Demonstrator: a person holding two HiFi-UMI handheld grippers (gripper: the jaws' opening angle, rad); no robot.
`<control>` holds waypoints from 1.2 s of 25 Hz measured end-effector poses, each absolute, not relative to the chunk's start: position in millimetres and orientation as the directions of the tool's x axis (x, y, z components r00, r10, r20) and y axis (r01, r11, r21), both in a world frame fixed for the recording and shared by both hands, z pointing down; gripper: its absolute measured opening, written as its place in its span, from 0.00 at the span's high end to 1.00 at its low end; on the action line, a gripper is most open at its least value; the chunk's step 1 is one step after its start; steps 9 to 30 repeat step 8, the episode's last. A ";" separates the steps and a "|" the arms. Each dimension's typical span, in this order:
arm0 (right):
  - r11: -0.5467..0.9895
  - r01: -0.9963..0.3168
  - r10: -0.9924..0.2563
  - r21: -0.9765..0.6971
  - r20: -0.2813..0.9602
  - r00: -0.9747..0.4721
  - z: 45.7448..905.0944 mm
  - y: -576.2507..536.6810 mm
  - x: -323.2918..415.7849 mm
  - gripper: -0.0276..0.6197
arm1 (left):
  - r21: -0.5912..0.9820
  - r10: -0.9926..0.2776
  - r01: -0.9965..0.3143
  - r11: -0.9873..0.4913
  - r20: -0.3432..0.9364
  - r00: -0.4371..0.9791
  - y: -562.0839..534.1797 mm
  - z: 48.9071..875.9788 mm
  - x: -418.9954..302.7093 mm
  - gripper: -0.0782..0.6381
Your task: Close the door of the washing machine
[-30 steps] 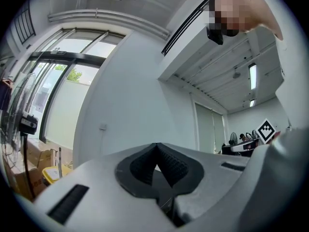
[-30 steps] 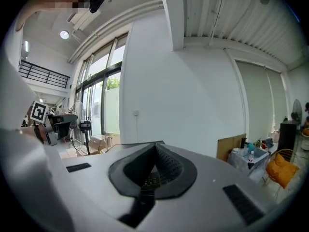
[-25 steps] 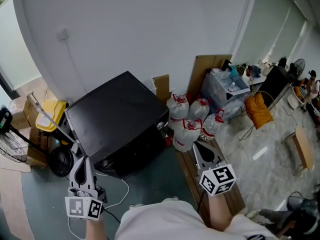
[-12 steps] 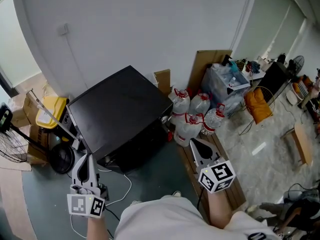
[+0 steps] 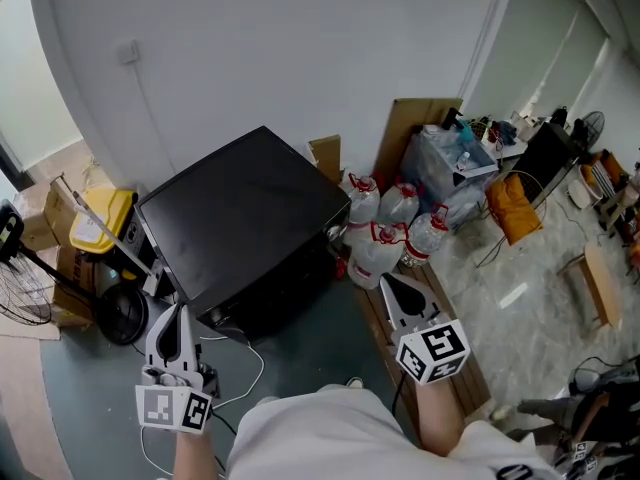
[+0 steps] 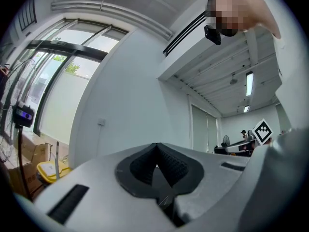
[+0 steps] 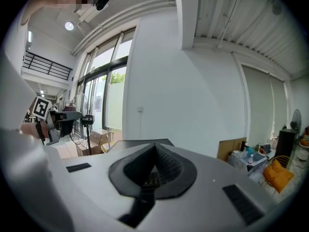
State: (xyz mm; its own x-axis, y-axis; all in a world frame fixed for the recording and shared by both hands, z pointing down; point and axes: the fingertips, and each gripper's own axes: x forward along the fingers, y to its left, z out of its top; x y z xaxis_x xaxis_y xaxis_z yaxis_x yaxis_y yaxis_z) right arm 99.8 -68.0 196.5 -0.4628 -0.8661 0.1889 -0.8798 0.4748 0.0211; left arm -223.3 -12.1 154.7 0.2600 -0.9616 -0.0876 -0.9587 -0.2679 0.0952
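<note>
Black washing machine (image 5: pixel 245 223) stands against the white wall (image 5: pixel 300 58), ahead of both grippers. Left gripper (image 5: pixel 172 316) and right gripper (image 5: pixel 393 286): fingers pressed together, empty. Red labels on water bottles (image 5: pixel 385 238) illegible.

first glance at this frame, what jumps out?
The black washing machine fills the middle, standing by the white wall. Right of it sits a cluster of big water bottles. Low in the head view, the left gripper and right gripper both point toward the machine, jaws together, empty.
</note>
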 end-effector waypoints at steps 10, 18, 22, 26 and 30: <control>0.461 -0.887 -0.875 0.025 0.177 -0.450 193.3 -57.5 77.4 0.96 | 0.097 -0.961 -0.957 -0.272 -0.078 0.265 -0.4 158.7 -247.8 0.88; 0.461 -0.887 -0.875 0.025 0.177 -0.450 193.3 -57.5 77.4 0.96 | 0.097 -0.961 -0.957 -0.272 -0.078 0.265 -0.4 158.7 -247.8 0.88; 0.461 -0.887 -0.875 0.025 0.177 -0.450 193.3 -57.5 77.4 0.96 | 0.097 -0.961 -0.957 -0.272 -0.078 0.265 -0.4 158.7 -247.8 0.88; 0.461 -0.887 -0.875 0.025 0.177 -0.450 193.3 -57.5 77.4 0.96 | 0.097 -0.961 -0.957 -0.272 -0.078 0.265 -0.4 158.7 -247.8 0.88; 0.461 -0.887 -0.875 0.025 0.177 -0.450 193.3 -57.5 77.4 0.96 | 0.097 -0.961 -0.957 -0.272 -0.078 0.265 -0.4 158.7 -247.8 0.88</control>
